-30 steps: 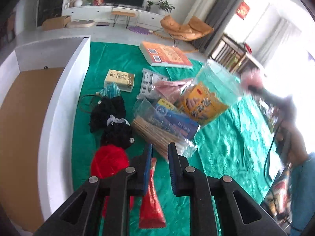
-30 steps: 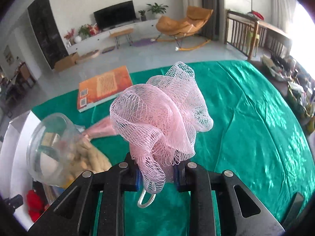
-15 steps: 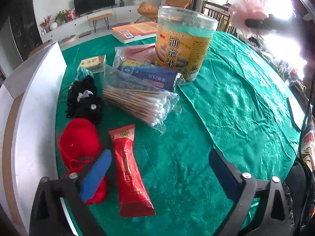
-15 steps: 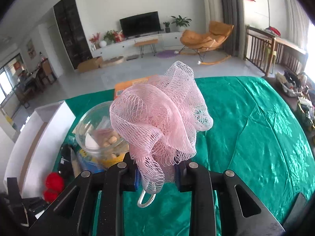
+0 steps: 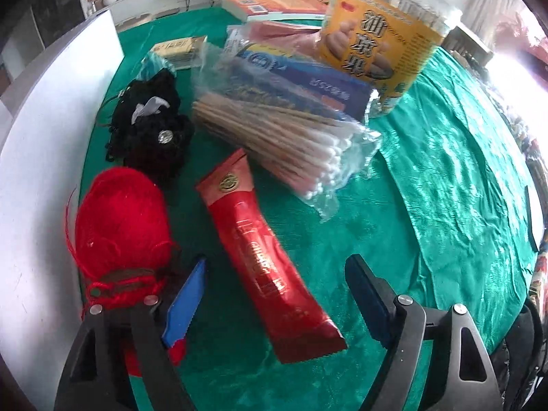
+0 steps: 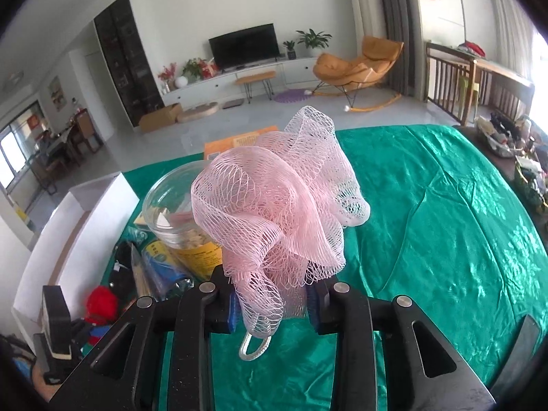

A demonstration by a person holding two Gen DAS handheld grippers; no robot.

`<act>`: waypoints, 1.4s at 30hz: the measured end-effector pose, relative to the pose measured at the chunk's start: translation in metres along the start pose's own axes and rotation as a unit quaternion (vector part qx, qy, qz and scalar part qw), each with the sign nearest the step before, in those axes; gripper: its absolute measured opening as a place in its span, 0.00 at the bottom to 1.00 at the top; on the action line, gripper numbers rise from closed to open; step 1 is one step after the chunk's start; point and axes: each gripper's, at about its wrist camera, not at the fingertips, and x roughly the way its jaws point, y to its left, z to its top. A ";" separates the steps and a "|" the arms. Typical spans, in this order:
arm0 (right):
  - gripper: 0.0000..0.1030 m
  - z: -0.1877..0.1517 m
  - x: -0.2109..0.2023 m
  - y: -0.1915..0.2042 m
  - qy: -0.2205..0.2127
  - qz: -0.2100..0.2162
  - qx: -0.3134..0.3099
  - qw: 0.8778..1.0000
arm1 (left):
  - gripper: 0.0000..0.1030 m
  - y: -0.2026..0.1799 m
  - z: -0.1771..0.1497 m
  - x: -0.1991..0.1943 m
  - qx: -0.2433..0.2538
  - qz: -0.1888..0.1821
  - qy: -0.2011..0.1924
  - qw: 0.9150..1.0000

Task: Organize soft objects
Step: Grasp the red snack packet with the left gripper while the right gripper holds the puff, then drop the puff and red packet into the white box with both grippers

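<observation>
Left wrist: left gripper (image 5: 274,294) fingers wide, just narrowing, straddling red sachet (image 5: 267,250) on green worktop (image 5: 445,188), not pressing; red yarn ball (image 5: 120,229) beside.
Right wrist: right gripper (image 6: 274,303) fingers easing apart, still gripping pink mesh loofah (image 6: 277,202) above worktop.

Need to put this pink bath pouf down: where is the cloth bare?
Bare green tablecloth lies right of the snack jar and cotton swab bag, out to the table's edge. Crowded: between the white box and jar, with red yarn, black scrunchies, red sachet.
</observation>
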 end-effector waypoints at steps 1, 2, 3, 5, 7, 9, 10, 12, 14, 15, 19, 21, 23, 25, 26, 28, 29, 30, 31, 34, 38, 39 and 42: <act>0.31 0.003 0.003 -0.003 0.005 -0.011 0.000 1.000 | 0.78 -0.001 -0.001 0.001 0.006 0.007 0.001 1.000; 0.31 0.009 0.009 -0.008 0.013 -0.023 0.003 1.000 | 0.78 -0.001 -0.001 0.002 0.009 0.011 0.003 1.000; 0.31 0.015 0.016 -0.015 0.020 -0.032 0.009 0.999 | 0.78 -0.001 -0.001 0.003 0.009 0.015 0.003 1.000; 0.31 0.025 0.027 -0.027 0.031 -0.040 0.020 0.999 | 0.66 0.001 0.003 0.003 0.001 0.016 -0.003 1.000; 0.31 0.031 0.033 -0.032 0.034 -0.047 0.021 0.998 | 0.33 0.006 0.009 0.003 -0.010 0.024 -0.009 1.000; 0.32 0.032 0.033 -0.035 0.032 -0.045 0.021 0.998 | 0.26 0.011 0.013 0.004 -0.014 0.020 -0.011 1.000; 0.32 0.032 0.032 -0.037 0.032 -0.044 0.022 0.998 | 0.21 0.011 0.013 0.005 -0.005 0.019 -0.009 1.000; 0.32 0.030 0.034 -0.041 0.036 -0.044 0.028 0.998 | 0.16 0.011 0.010 0.000 0.001 0.004 -0.015 1.000; 0.32 0.027 0.037 -0.048 0.044 -0.047 0.038 0.997 | 0.14 0.016 0.007 -0.010 -0.013 -0.037 -0.026 0.999; 0.32 0.026 0.039 -0.051 0.049 -0.050 0.042 0.997 | 0.14 0.019 0.006 -0.016 -0.018 -0.049 -0.031 0.998; 0.32 0.026 0.038 -0.054 0.052 -0.058 0.043 0.996 | 0.14 0.031 0.001 -0.052 -0.052 -0.119 -0.059 0.990; 0.32 0.030 0.032 -0.044 0.050 -0.054 0.033 0.997 | 0.14 0.041 0.002 -0.081 -0.064 -0.136 -0.091 0.985; 0.32 0.037 0.023 -0.019 0.043 -0.045 -0.001 0.998 | 0.14 0.061 0.002 -0.114 -0.076 -0.126 -0.128 0.981; 0.32 0.044 0.014 0.019 0.038 -0.023 -0.040 0.998 | 0.14 0.089 0.003 -0.144 -0.093 -0.105 -0.159 0.977; 0.32 0.048 0.010 0.042 0.036 -0.005 -0.056 0.998 | 0.14 0.103 0.004 -0.154 -0.101 -0.093 -0.169 0.976; 0.32 0.052 0.001 0.093 0.033 0.045 -0.085 0.995 | 0.14 0.134 -0.003 -0.177 -0.115 -0.054 -0.186 0.974; 0.32 0.053 -0.002 0.121 0.034 0.075 -0.098 0.992 | 0.14 0.149 -0.006 -0.184 -0.120 -0.034 -0.190 0.974; 0.32 0.052 -0.005 0.150 0.037 0.104 -0.111 0.988 | 0.15 0.163 -0.009 -0.189 -0.127 -0.015 -0.190 0.973; 0.32 0.050 -0.007 0.180 0.042 0.136 -0.123 0.982 | 0.15 0.178 -0.014 -0.193 -0.139 0.009 -0.189 0.972; 0.37 0.035 -0.007 0.260 0.071 0.226 -0.133 0.962 | 0.16 0.208 -0.030 -0.197 -0.164 0.061 -0.184 0.967; 0.83 0.005 0.010 0.338 0.151 0.327 -0.119 0.925 | 0.19 0.232 -0.052 -0.189 -0.199 0.086 -0.170 0.961; 0.83 -0.002 0.013 0.346 0.158 0.323 -0.120 0.925 | 0.28 0.233 -0.055 -0.186 -0.204 0.089 -0.168 0.960; 0.83 -0.016 0.014 0.343 0.156 0.314 -0.122 0.929 | 0.94 0.237 -0.065 -0.182 -0.217 0.078 -0.181 0.956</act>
